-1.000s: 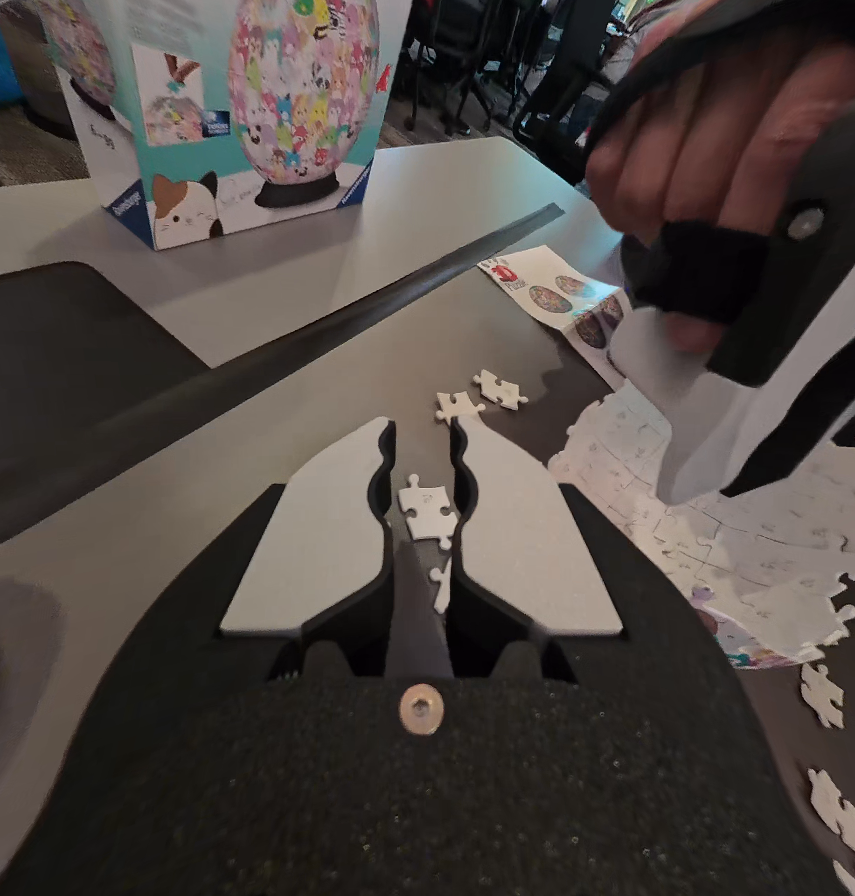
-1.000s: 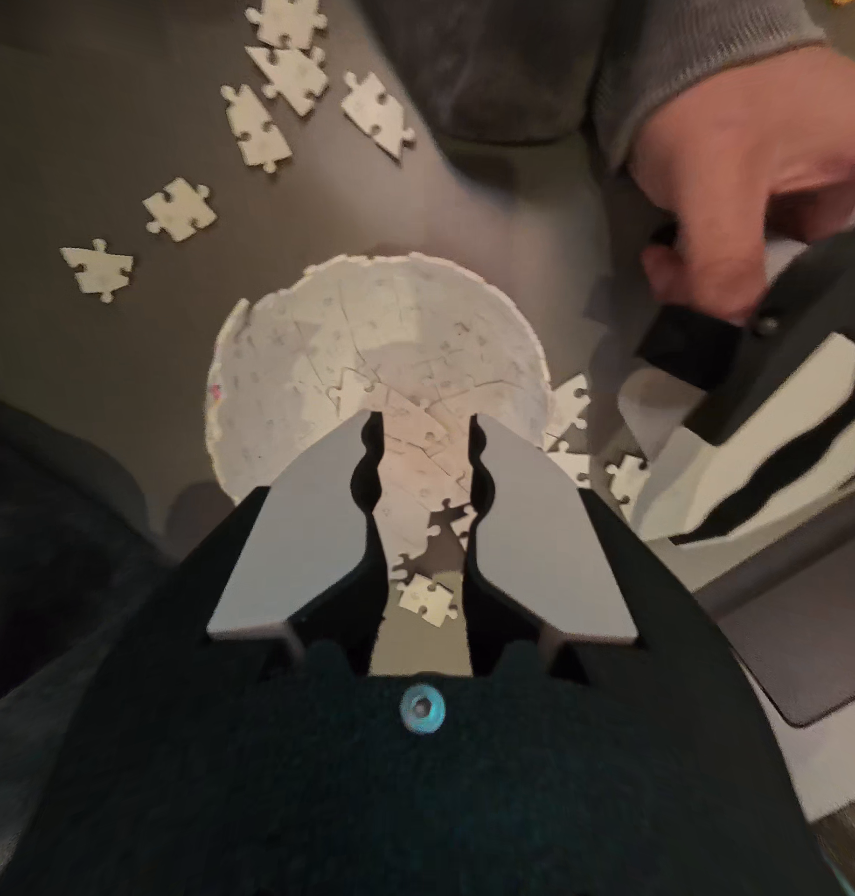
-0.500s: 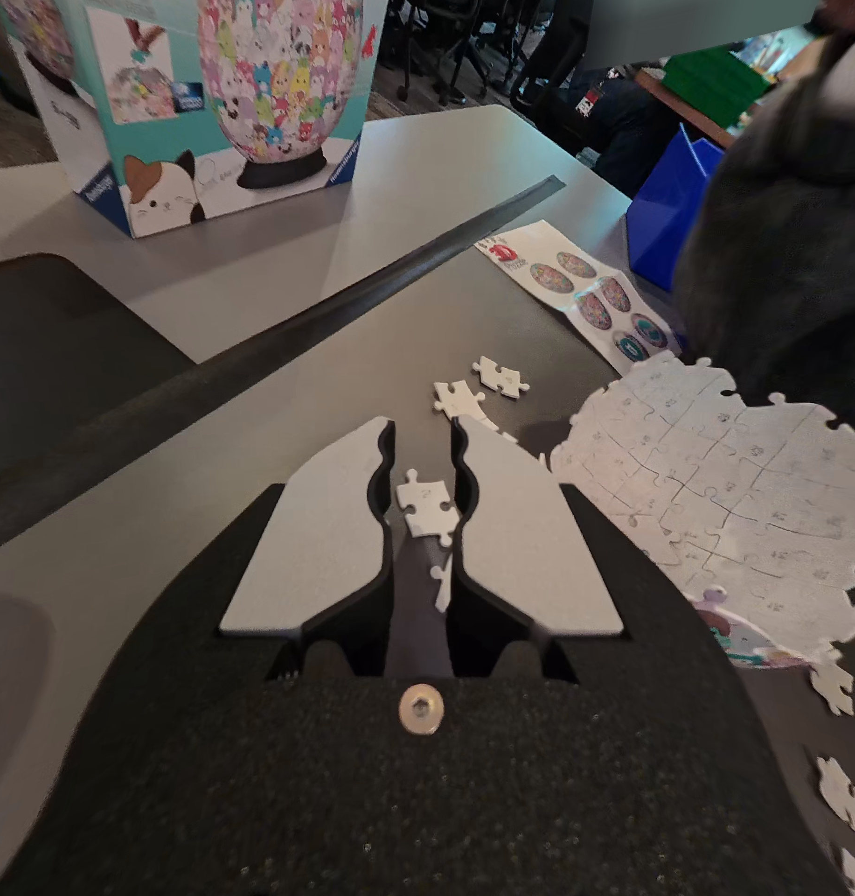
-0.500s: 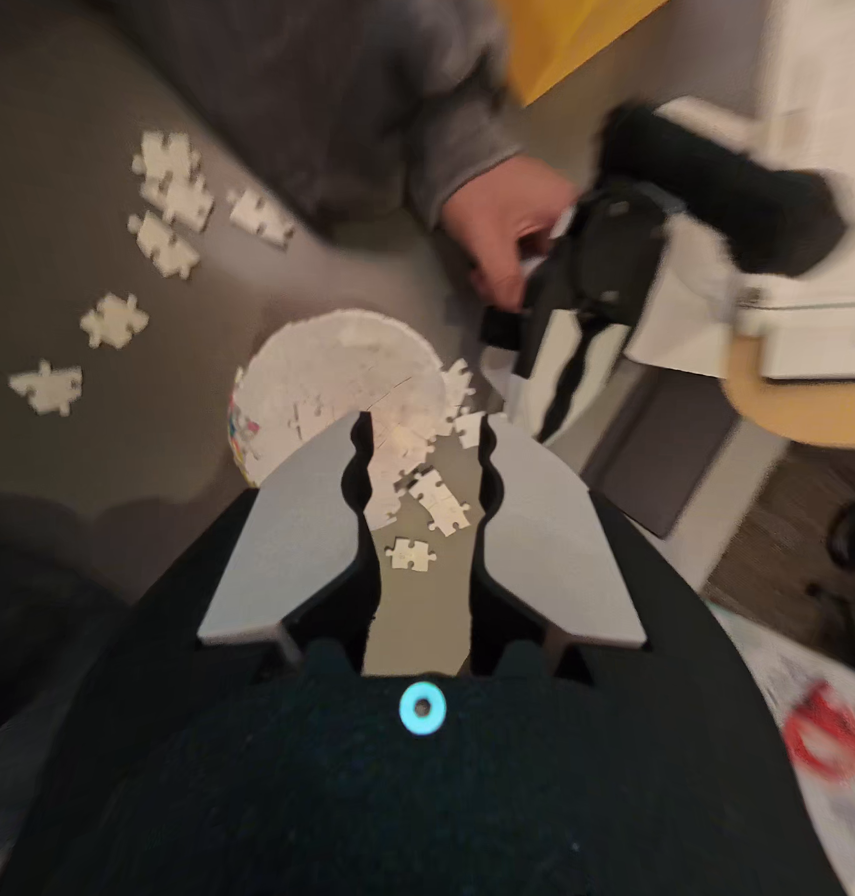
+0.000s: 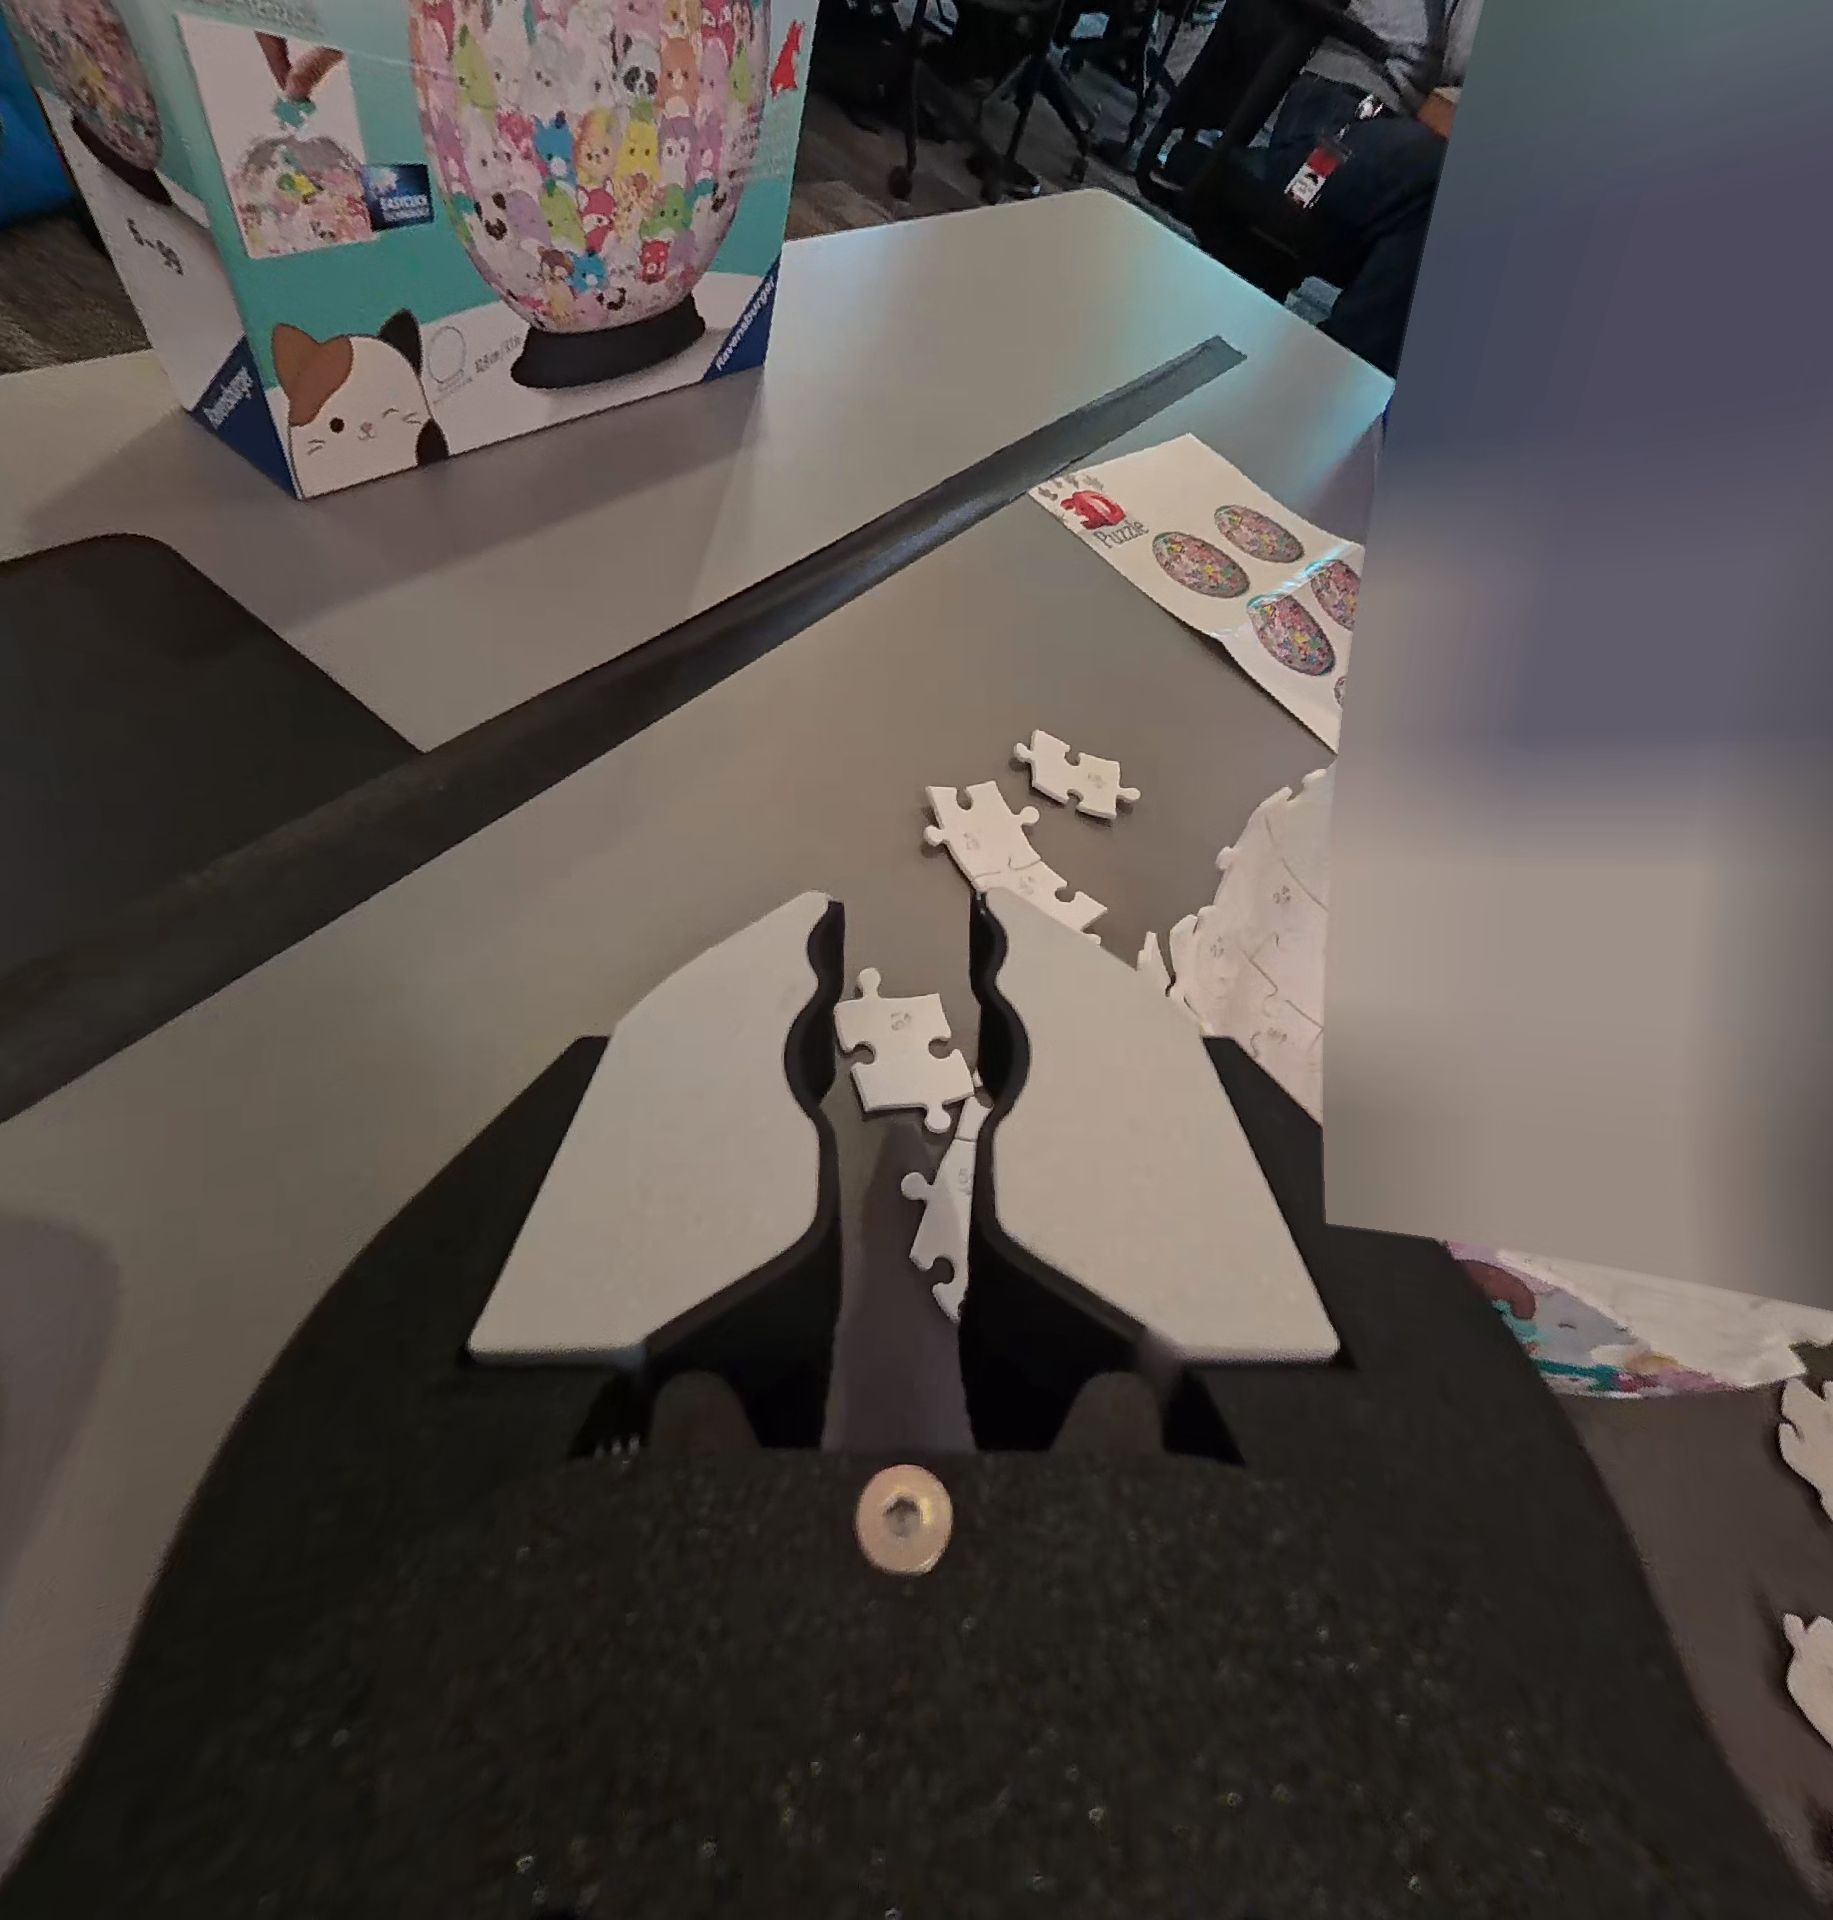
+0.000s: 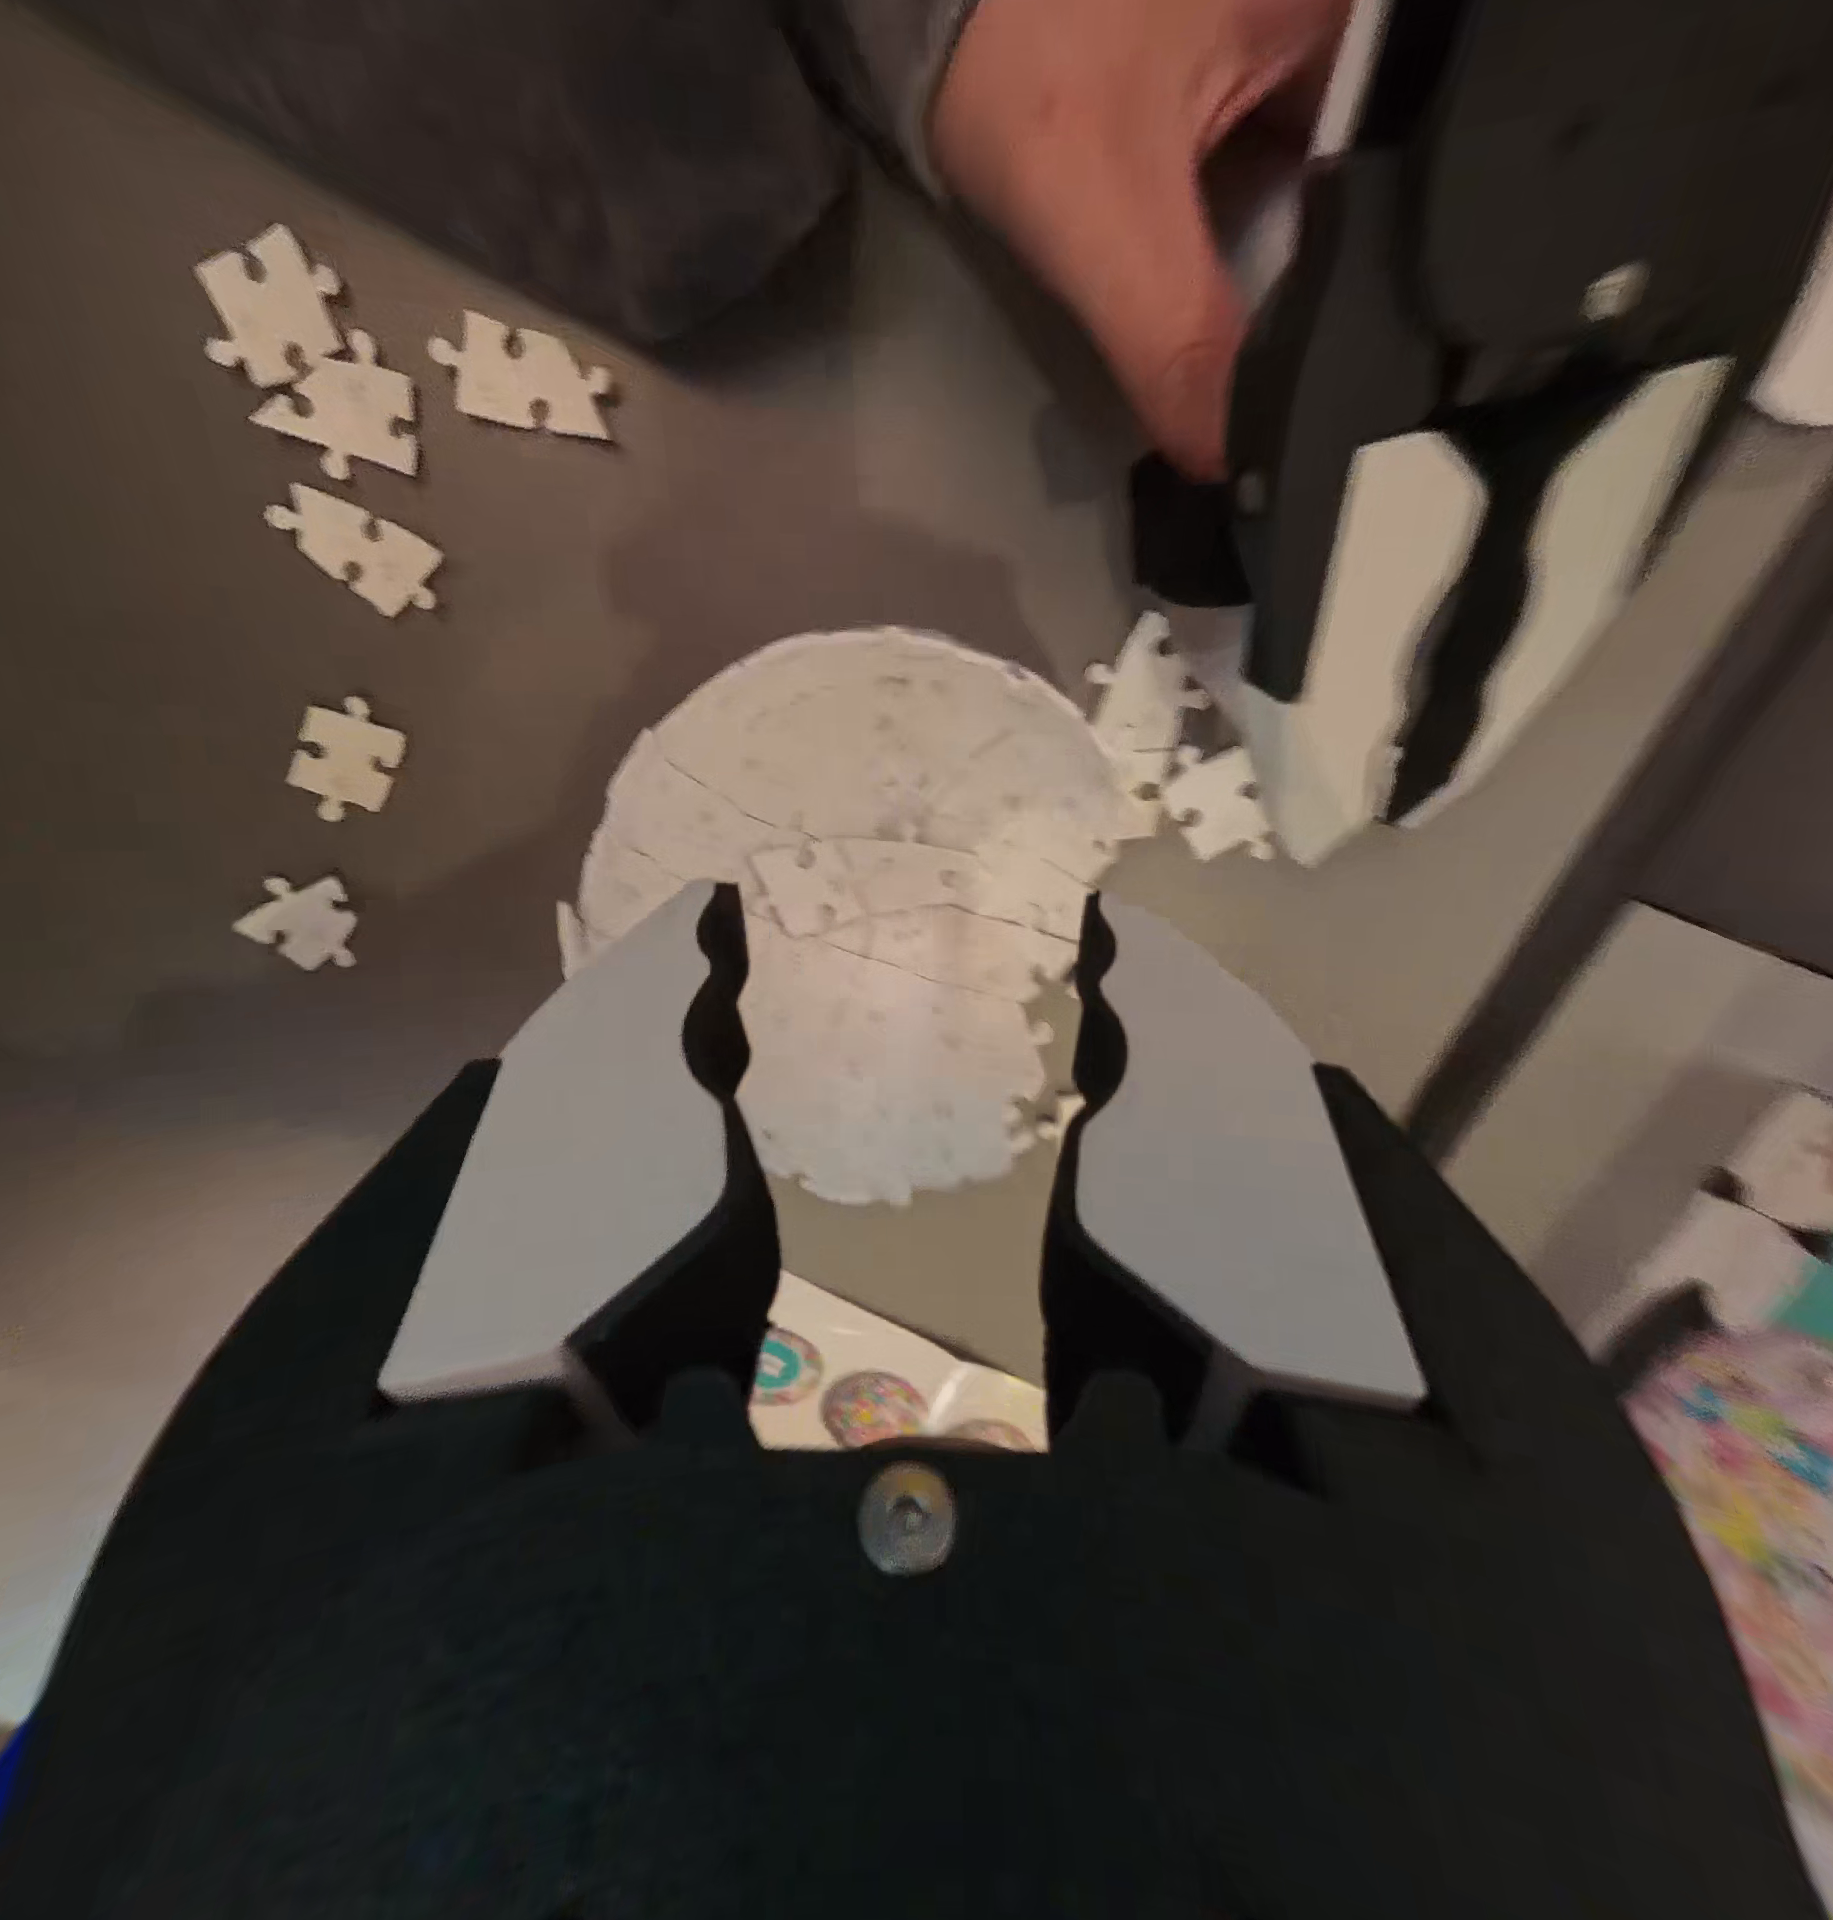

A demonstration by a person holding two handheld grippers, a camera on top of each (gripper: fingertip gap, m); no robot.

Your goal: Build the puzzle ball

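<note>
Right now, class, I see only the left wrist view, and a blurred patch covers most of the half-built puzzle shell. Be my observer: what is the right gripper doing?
Observer: The right gripper is wide open above the puzzle shell, which shows between its fingers.
Operator: Are there spare pieces beyond the patch?
Observer: Six loose pieces lie scattered on the table on one side of the shell.
Operator: How near the shell is my left gripper?
Observer: The left gripper points down at the shell's other side, its tips beside two more pieces at the rim.
</note>
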